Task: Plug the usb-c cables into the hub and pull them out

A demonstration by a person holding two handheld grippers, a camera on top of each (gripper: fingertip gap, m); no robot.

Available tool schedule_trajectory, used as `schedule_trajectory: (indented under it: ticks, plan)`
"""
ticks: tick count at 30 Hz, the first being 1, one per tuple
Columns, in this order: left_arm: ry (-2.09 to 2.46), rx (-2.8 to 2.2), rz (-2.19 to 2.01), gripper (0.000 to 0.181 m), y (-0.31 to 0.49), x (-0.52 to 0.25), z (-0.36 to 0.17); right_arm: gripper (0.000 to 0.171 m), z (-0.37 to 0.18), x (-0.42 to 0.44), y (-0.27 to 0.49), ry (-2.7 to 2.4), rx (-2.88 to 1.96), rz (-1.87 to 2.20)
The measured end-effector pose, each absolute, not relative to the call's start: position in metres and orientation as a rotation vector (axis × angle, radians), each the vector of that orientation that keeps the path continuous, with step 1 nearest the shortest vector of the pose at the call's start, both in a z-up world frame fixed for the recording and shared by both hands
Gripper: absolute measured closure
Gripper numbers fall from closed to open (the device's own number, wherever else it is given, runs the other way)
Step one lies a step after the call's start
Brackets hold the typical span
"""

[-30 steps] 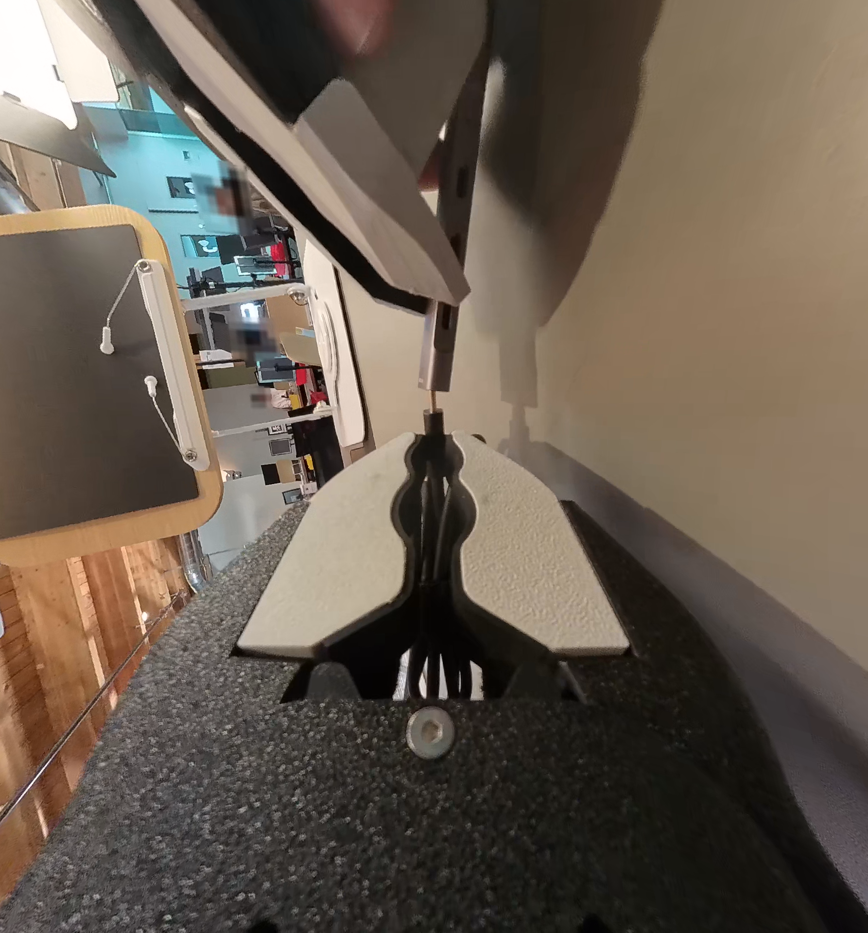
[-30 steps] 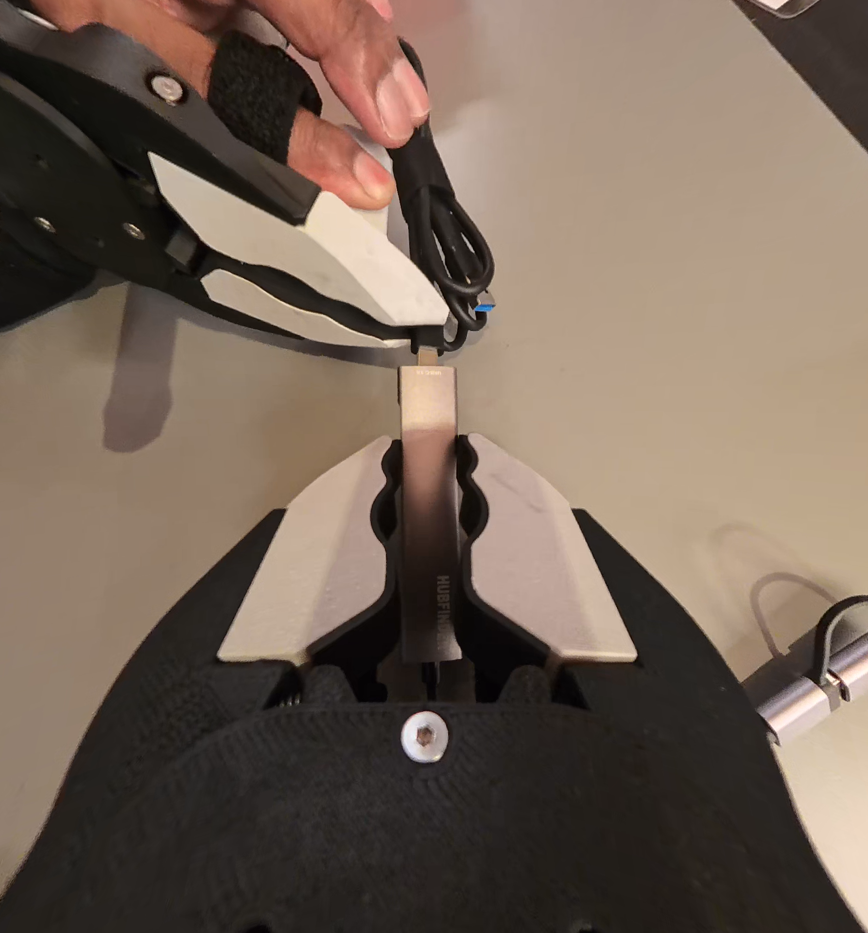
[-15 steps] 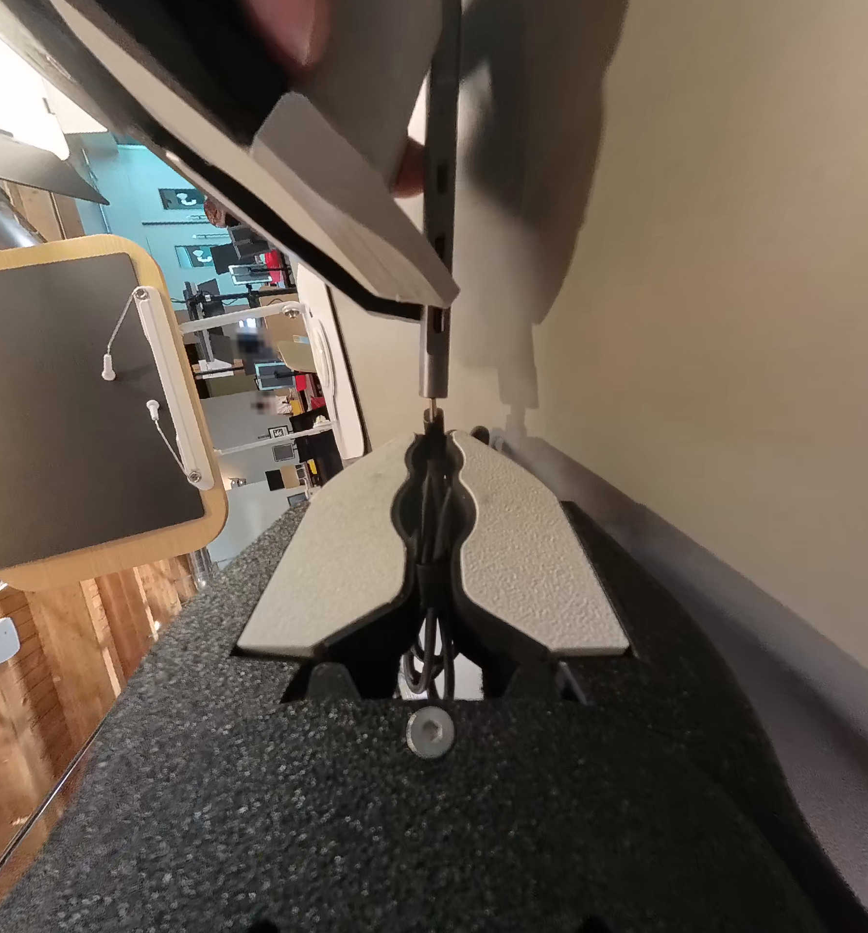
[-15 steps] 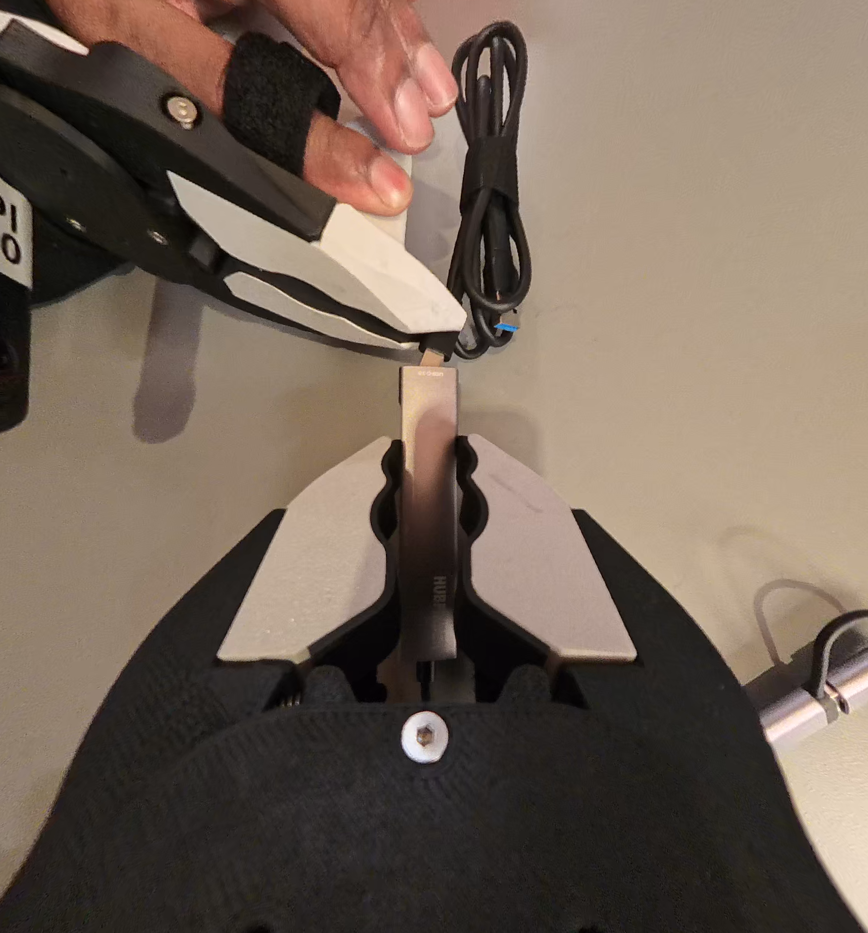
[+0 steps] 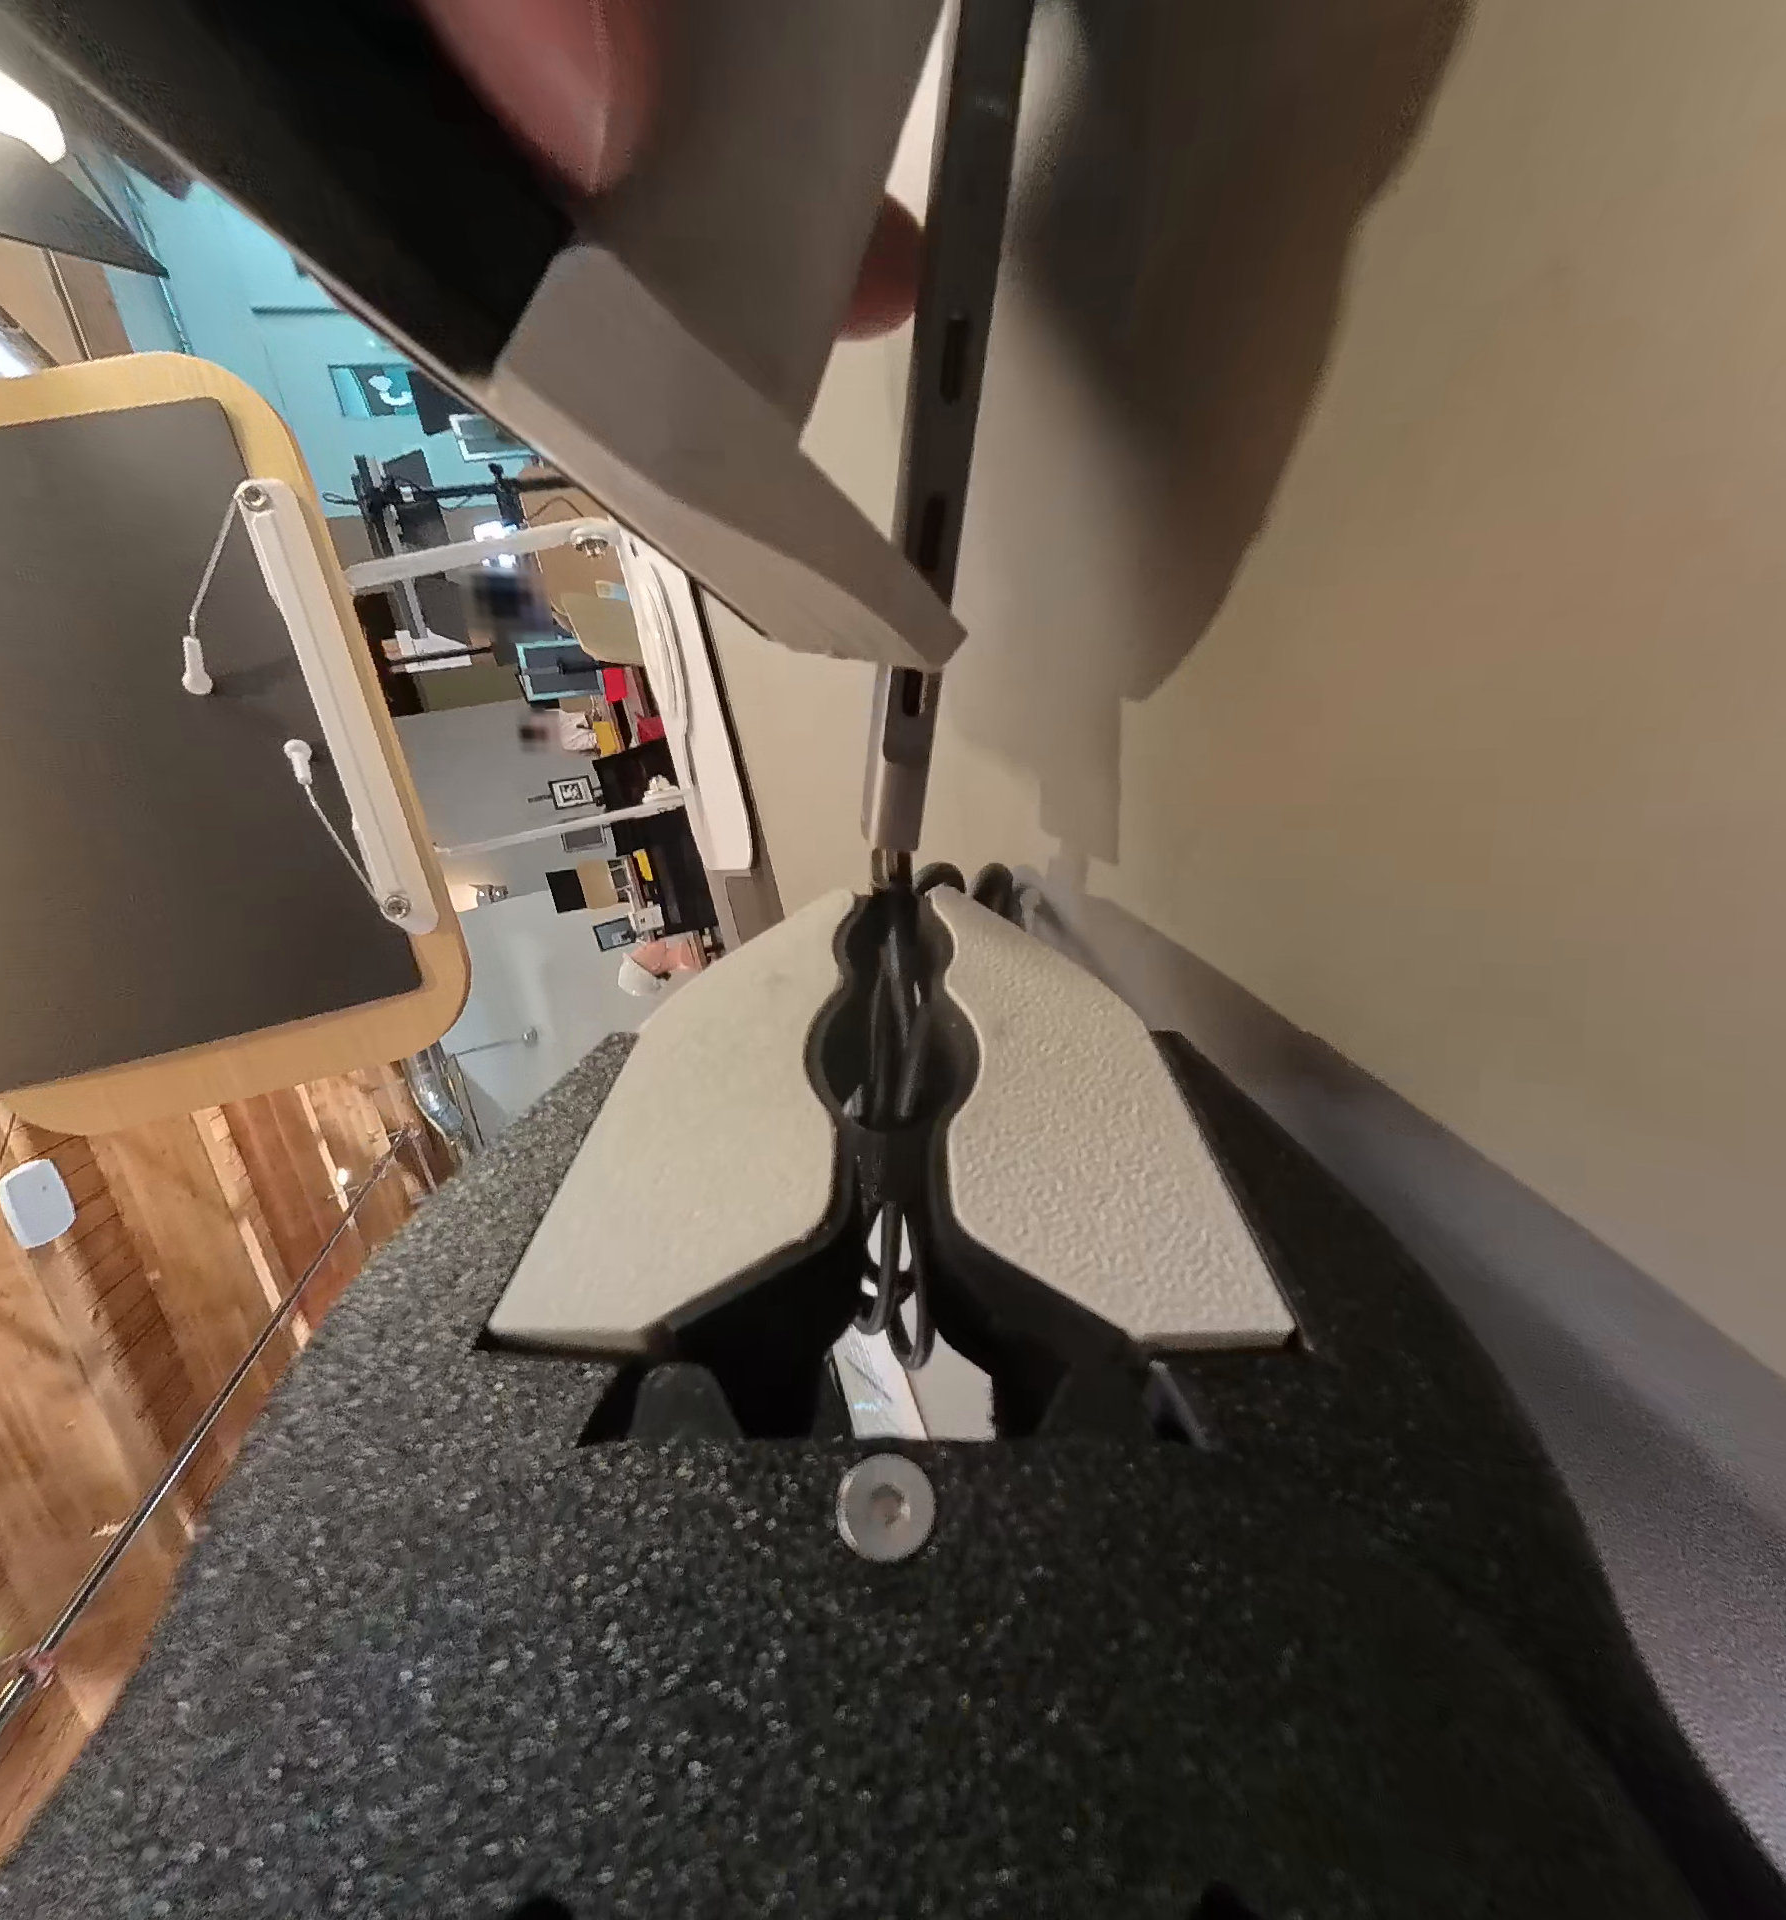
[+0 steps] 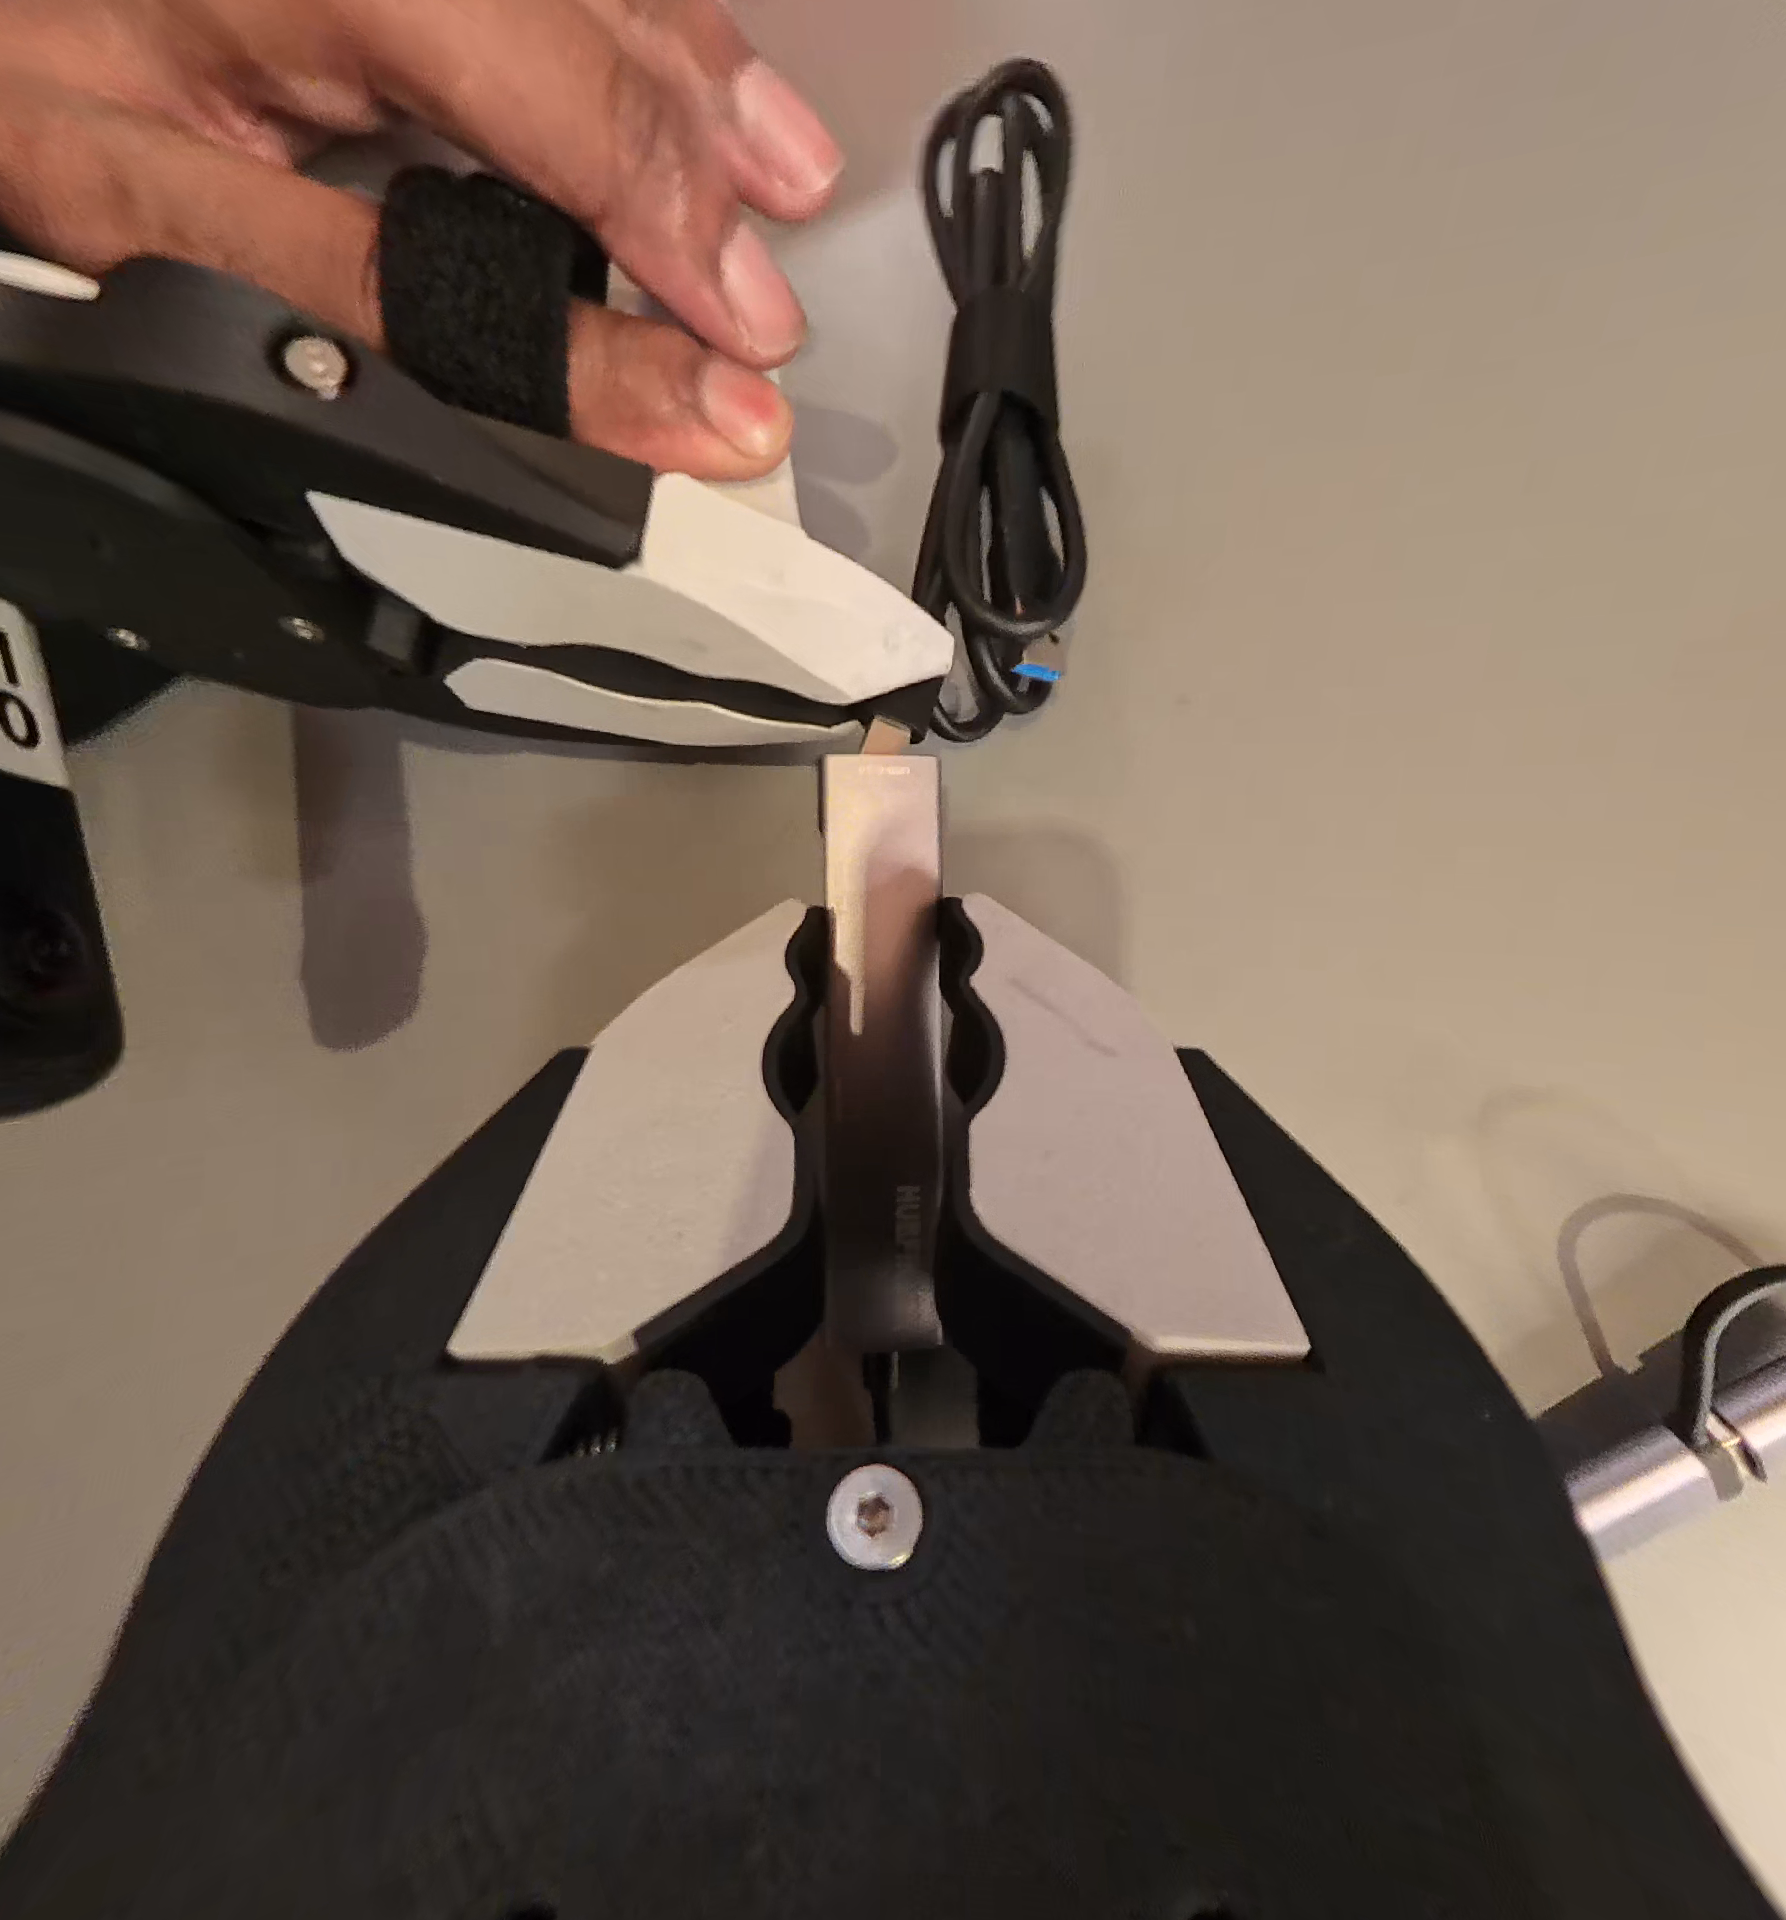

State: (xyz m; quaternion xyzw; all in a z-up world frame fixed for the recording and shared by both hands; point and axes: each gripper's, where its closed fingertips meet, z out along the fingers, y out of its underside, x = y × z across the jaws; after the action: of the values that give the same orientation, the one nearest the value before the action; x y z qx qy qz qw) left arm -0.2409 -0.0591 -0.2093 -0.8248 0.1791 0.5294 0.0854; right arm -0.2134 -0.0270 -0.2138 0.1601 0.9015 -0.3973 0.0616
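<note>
The right gripper [image 6: 881, 914] was pressed together on the slim grey metal hub [image 6: 881, 935], holding it lengthwise above the pale beige tabletop [image 6: 1388, 520] with its short end face pointing away. The left gripper [image 6: 894, 707] came in from the left, pinching the small silver plug of the black bundled usb-c cable [image 6: 1003, 499], whose strapped coil hung past the fingertips beside the hub's end. Over the last second the coil had swung from a bunched loop near the person's hand [image 6: 515, 208] to a long hang, and the plug had crept closer to the hub's end face; in the left wrist view the plug tip [image 5: 889, 857] now sat touching or nearly touching the hub's [image 5: 910, 727] end, though whether it had entered a port could not be told. That suggested the insertion stage was at its final alignment, not yet seated. The hub's narrow edge, with small dark slots along it, left little tolerance for the plug, so a slight tilt could catch the rim. Open table lay beyond and to the right of the coil, giving room to draw the cable straight back, while a second silver metal adapter with a looped black cord [image 6: 1699, 1434] lay well apart at the lower right.
</note>
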Motion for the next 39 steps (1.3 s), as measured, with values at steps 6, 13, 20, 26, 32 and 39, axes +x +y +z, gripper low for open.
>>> schedule_trajectory:
  ticks: [6, 13, 20, 26, 32, 39]
  plan:
    - [0.518, -2.511, 1.602, 0.175, -0.066, -0.244, -0.211, 0.151, -0.216, -0.217, -0.034, 2.677, 0.654, -1.185]
    - [0.523, -2.581, 1.613, 0.174, -0.068, -0.243, -0.214, 0.151, -0.22, -0.218, -0.038, 2.669, 0.778, -1.158]
    - [0.591, -2.567, 1.545, 0.175, -0.065, -0.235, -0.216, 0.151, -0.221, -0.212, -0.037, 2.735, 0.626, -1.133]
    - [0.602, -2.549, 1.476, 0.175, -0.062, -0.229, -0.218, 0.151, -0.221, -0.207, -0.038, 2.778, 0.513, -1.133]
    - [0.575, -2.543, 1.474, 0.175, -0.062, -0.229, -0.217, 0.151, -0.219, -0.209, -0.04, 2.784, 0.511, -1.164]
    - [0.54, -2.539, 1.482, 0.175, -0.063, -0.23, -0.215, 0.152, -0.217, -0.213, -0.042, 2.764, 0.581, -1.195]
